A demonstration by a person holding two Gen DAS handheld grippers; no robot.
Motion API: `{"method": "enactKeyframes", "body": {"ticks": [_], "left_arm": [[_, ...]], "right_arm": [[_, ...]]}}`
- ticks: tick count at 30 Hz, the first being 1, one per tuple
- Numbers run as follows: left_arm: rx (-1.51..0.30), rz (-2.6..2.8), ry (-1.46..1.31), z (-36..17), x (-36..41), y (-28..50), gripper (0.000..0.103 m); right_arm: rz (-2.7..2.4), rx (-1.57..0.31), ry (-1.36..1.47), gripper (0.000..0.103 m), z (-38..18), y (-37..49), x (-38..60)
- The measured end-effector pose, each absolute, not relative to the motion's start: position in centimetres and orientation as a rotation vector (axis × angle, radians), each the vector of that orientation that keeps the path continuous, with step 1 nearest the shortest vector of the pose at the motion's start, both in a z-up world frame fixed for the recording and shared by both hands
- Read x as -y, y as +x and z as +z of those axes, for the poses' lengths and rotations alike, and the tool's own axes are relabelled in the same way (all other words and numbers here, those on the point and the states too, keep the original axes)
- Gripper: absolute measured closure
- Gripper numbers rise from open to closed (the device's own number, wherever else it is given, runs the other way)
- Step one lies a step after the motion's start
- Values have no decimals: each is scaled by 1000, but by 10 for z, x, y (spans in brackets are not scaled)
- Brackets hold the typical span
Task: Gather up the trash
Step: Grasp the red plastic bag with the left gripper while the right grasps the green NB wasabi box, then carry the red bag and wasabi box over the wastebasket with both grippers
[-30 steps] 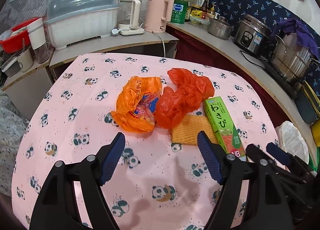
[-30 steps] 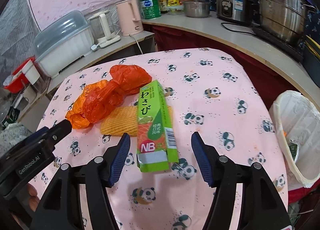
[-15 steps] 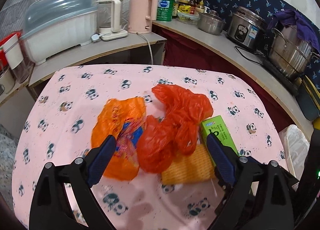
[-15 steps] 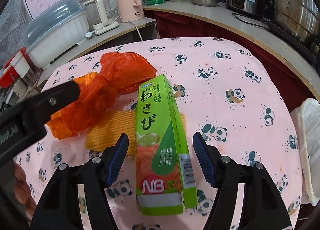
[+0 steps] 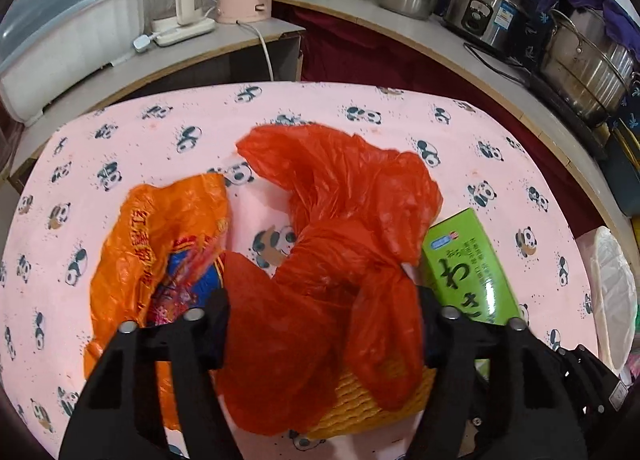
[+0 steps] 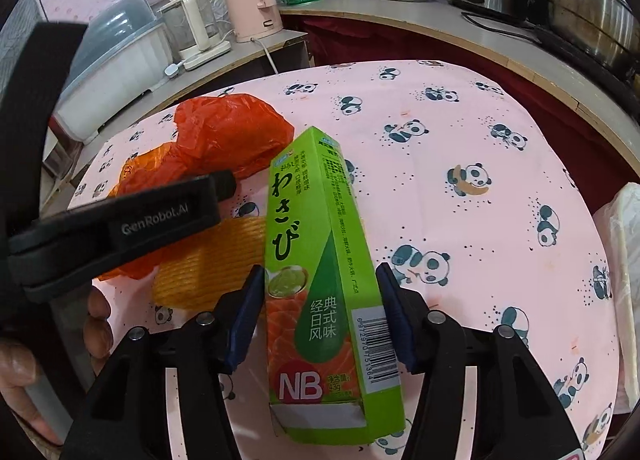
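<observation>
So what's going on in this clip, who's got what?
A person with a gripper in each hand is gathering trash off a panda-print table. The left gripper is open, its fingers straddling a crumpled red plastic bag that lies partly over a yellow foam net. The right gripper is open around a green wasabi box, the pads close to its sides. An orange bag lies beside the red one. Nothing looks lifted yet.

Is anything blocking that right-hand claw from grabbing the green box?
Nothing visible does. The right gripper is open with its jaws on either side of the green box, which lies on the panda tablecloth. The yellow mesh lies beside the box.
</observation>
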State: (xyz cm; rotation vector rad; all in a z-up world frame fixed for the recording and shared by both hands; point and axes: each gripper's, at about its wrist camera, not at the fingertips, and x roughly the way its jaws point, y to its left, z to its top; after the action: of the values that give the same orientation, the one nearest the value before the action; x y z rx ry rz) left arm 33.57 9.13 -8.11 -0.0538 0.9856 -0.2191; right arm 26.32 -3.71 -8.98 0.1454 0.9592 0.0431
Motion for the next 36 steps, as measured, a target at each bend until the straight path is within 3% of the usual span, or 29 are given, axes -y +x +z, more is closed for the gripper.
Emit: {"method": "enactKeyframes", "body": {"ticks": [3,7,36], "left_arm": [[-985,-228,-66,-80,-90,330,57],[-974,-238,-72,-74,-86,319,59],[-870,-351,17,-4,13,210,59]], "right_arm": [[31,-951,172,53,-88,259,46],[16,-932,190,53,-81,253,56],[-96,-744,304,53,-8,149,160]]}}
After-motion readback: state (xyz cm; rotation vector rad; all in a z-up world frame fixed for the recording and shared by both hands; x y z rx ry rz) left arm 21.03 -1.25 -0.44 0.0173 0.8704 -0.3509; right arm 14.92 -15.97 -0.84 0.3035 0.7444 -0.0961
